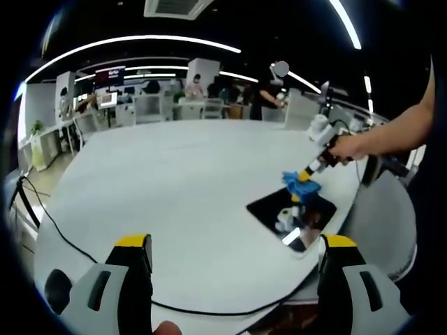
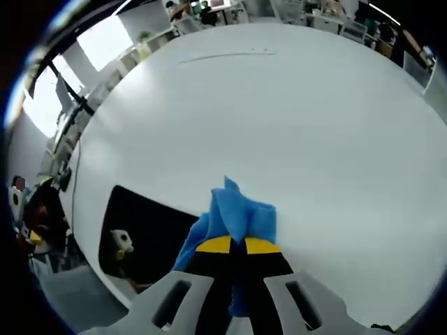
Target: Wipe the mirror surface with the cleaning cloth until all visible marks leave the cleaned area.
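A: What is the right gripper (image 2: 231, 246) doing?
B: Its yellow-tipped jaws are pressing together on the blue cleaning cloth (image 2: 234, 213), which is bunching up above the tips.
A: And where is the cloth sitting?
B: In the left gripper view, the cloth (image 1: 300, 184) is resting at the far edge of the dark mirror (image 1: 290, 211), which is lying flat on the white table (image 1: 174, 188) near its right edge.
A: And the left gripper (image 1: 236, 246)?
B: It is hovering spread wide above the table, gripping nothing.
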A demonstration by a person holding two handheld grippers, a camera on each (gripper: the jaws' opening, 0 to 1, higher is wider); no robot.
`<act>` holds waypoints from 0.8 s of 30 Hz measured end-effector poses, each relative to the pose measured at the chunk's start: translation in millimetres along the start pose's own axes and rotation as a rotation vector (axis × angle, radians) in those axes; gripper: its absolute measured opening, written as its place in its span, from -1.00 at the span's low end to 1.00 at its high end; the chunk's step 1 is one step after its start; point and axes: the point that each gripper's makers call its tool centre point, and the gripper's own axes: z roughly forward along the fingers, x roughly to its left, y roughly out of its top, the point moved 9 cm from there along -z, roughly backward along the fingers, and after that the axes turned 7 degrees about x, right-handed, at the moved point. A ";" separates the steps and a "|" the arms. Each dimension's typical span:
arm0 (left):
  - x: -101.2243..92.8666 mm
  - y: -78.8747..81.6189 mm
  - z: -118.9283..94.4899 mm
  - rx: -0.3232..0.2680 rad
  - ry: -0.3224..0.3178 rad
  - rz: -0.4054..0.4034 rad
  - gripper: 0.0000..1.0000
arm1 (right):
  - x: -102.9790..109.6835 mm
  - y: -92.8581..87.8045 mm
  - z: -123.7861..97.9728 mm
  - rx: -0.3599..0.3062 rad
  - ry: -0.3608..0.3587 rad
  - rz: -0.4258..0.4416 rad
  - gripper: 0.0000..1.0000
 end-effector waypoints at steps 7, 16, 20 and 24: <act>-4.8 -2.9 3.6 -0.009 -0.004 -0.007 0.99 | -1.1 -5.2 -3.6 -0.031 0.031 0.009 -1.00; -5.9 -7.3 5.0 -0.007 0.007 -0.021 0.99 | -13.6 -17.9 -35.3 -0.078 0.080 0.028 -0.99; -7.2 -5.9 5.5 -0.005 -0.001 -0.012 0.99 | -27.6 -25.1 -43.4 -0.090 0.070 0.043 -0.99; -6.2 -5.2 6.9 -0.005 -0.005 -0.011 0.99 | -45.1 -38.2 -47.3 -0.079 0.057 0.087 -0.99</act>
